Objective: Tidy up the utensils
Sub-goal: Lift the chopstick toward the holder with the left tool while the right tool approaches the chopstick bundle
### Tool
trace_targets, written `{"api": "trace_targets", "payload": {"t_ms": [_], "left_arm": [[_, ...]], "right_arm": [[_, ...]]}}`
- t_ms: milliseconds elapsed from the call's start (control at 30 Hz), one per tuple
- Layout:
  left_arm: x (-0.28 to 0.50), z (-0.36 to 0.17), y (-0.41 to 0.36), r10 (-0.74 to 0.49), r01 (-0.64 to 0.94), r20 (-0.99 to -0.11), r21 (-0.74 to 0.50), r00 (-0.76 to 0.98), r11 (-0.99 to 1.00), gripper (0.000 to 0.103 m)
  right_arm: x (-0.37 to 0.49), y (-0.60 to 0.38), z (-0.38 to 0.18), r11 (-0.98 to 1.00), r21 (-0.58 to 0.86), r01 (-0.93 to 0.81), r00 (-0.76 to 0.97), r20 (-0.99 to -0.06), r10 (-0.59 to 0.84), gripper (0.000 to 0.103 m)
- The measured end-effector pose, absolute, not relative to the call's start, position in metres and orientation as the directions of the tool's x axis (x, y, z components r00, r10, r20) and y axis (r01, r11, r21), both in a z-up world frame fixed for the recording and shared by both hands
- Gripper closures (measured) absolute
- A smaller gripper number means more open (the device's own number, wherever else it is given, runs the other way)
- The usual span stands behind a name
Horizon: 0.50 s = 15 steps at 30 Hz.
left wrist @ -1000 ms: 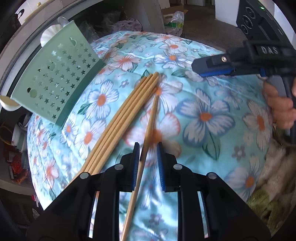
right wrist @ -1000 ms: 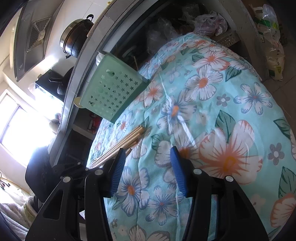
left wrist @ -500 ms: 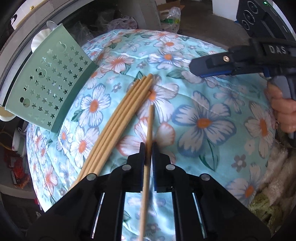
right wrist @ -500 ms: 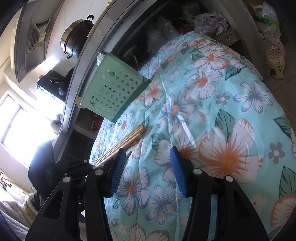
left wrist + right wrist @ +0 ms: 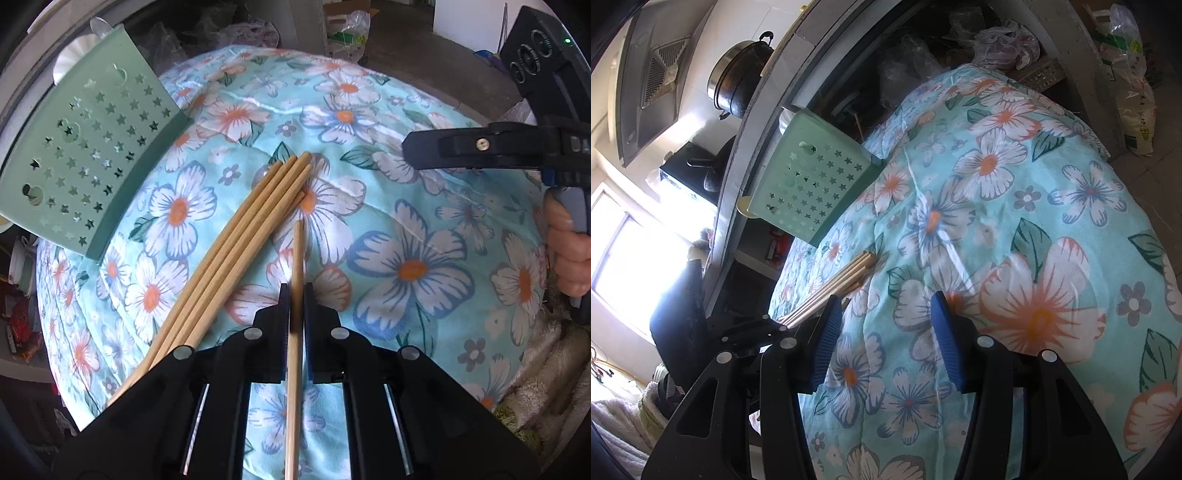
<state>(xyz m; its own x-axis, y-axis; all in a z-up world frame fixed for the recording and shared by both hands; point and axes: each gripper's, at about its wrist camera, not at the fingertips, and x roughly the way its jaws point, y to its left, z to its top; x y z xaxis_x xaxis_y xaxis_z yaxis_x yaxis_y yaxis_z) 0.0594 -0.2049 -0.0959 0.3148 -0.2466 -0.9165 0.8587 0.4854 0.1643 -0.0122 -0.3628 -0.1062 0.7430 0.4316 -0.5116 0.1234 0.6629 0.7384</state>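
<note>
My left gripper [image 5: 296, 291] is shut on a single wooden chopstick [image 5: 298, 254], which points forward over the floral cloth. Several more chopsticks [image 5: 240, 240] lie in a bundle on the cloth just left of it; the bundle also shows in the right wrist view [image 5: 846, 277]. A pale green holder with star holes [image 5: 85, 155] lies on its side at the far left of the cloth; it shows in the right wrist view [image 5: 812, 181] too. My right gripper [image 5: 882, 328] is open and empty above the cloth. It appears from the side in the left wrist view [image 5: 461, 151].
The floral cloth [image 5: 406, 240] covers a rounded surface that falls away at its edges. A dark pot [image 5: 738, 74] stands on a counter behind. Plastic bags [image 5: 1130, 74] lie on the floor at the far right. A fluffy towel [image 5: 546, 369] lies by the cloth's right edge.
My left gripper closed on the single chopstick, swung it straight ahead away from the bundle, and lifted it a little. The right gripper stayed open and barely moved.
</note>
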Motion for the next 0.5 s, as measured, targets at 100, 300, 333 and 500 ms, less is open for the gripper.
{"api": "trace_targets", "payload": {"t_ms": [100,300,333,500], "left_arm": [[0.061,-0.098,-0.207,-0.246,0.861,-0.916,0.171,0.318,0.479,0.098],[0.060,-0.085,-0.208,-0.275,0.859,-0.897,0.184,0.345,0.478,0.098],[0.060,-0.080,-0.205,-0.285,0.855,-0.891,0.183,0.352,0.485,0.098],[0.061,-0.040,-0.182,-0.341,0.811,-0.840,0.181,0.421,0.556,0.098]], "right_arm": [[-0.014,-0.362,-0.106,0.666,0.734,0.133,0.738,-0.522,0.427,0.053],[-0.019,-0.359,-0.101,0.659,0.739,0.139,0.731,-0.525,0.435,0.053],[-0.020,-0.358,-0.098,0.659,0.740,0.136,0.733,-0.523,0.435,0.053],[-0.024,-0.352,-0.084,0.646,0.755,0.114,0.738,-0.499,0.453,0.053]]}}
